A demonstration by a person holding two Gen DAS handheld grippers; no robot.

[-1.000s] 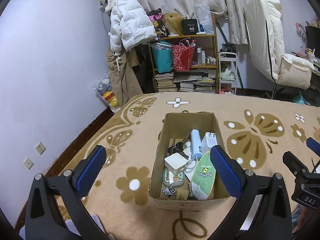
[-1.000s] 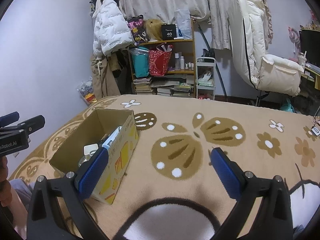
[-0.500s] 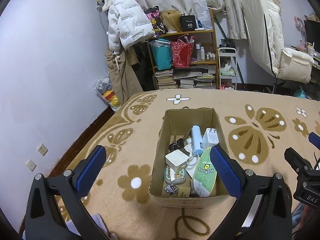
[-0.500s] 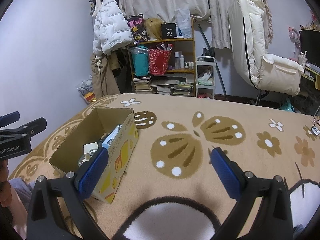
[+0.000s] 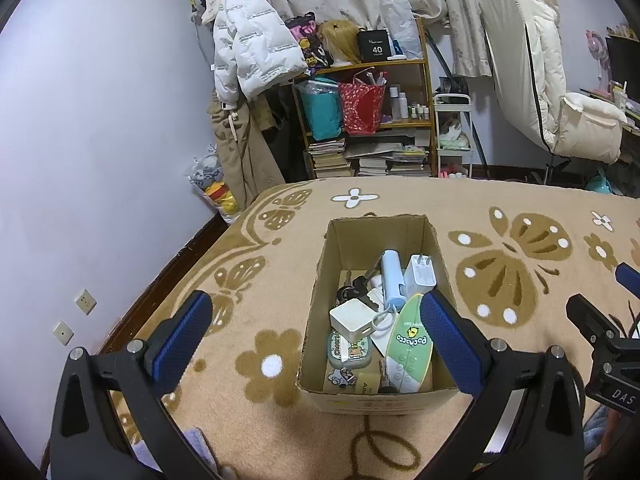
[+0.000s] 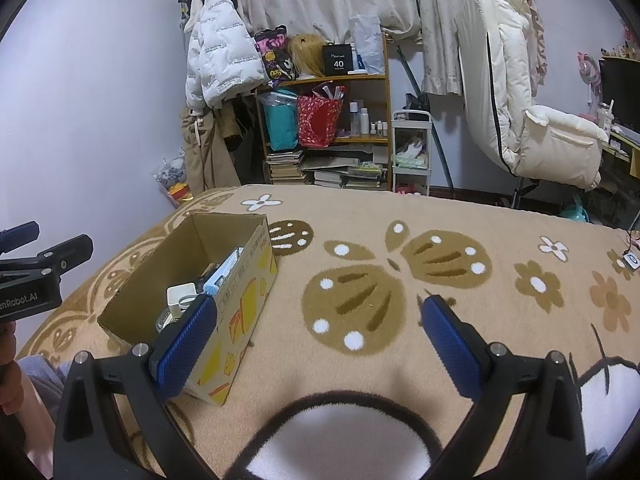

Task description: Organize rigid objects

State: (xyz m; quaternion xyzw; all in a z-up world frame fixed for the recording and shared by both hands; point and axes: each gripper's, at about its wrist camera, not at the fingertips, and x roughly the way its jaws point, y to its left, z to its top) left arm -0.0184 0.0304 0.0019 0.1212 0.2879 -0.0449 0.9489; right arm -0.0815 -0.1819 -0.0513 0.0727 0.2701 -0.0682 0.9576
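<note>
The cardboard box stands on the blanket-covered bed toward its left edge, full of small rigid objects such as a white charger. The left gripper, wide open and empty, hovers directly before it. The right gripper, also open and empty, is farther, with the box to its left.

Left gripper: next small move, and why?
Probably lower the left gripper toward the white square charger. Both grippers are open and empty, the left one sits above the cardboard box, and the charger lies on top of the pile, so it looks easiest to take. The right gripper faces bare blanket.
</note>
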